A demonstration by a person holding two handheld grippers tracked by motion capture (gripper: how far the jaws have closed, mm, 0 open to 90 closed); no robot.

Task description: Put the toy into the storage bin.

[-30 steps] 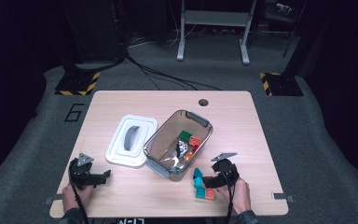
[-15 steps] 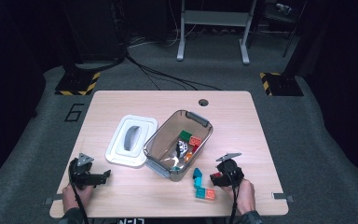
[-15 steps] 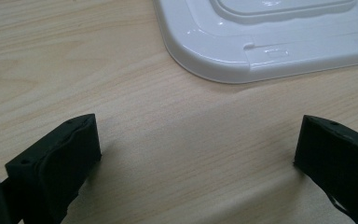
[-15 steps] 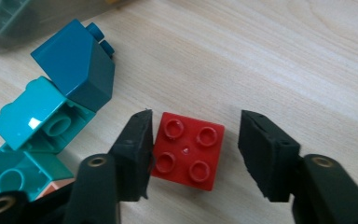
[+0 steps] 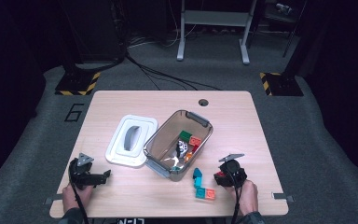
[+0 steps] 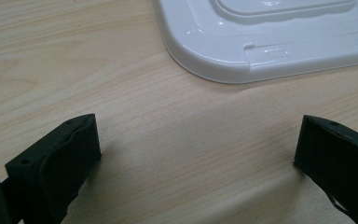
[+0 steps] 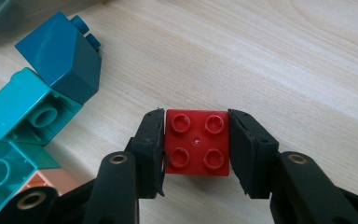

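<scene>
The red brick (image 7: 196, 148), a square piece with four studs facing up, sits on the wooden counter (image 5: 242, 116) near its front right edge, pinched from both sides by the right gripper (image 7: 196, 149), whose fingers (image 7: 150, 140) have just been closing and now press flat against the brick's two opposite walls, grasping it. In the high view the same brick (image 5: 220, 176) shows as a small red spot at the tip of the right gripper (image 5: 224, 177), which the person's right hand (image 5: 247, 193) holds low over the counter. Just beside it lies a small cluster of loose bricks: a dark teal brick (image 7: 60, 51) tipped on its side, a lighter turquoise brick (image 7: 25, 109) lying with its hollow underside showing and touching the dark one, and below them another turquoise brick joined to a salmon brick (image 7: 58, 179). Farther off, near the middle of the counter, stands a clear plastic bin (image 5: 161, 156) with a grey handle, holding green, orange and other small pieces. The white lid (image 5: 121, 154) lies flat on the counter touching the bin's left side. At the front left, the left gripper (image 5: 100, 177) rests low in the left hand (image 5: 74, 196), its fingers (image 6: 65, 154) released and spread wide over bare wood, with the lid's rounded corner (image 6: 223, 56) just ahead of them.
</scene>
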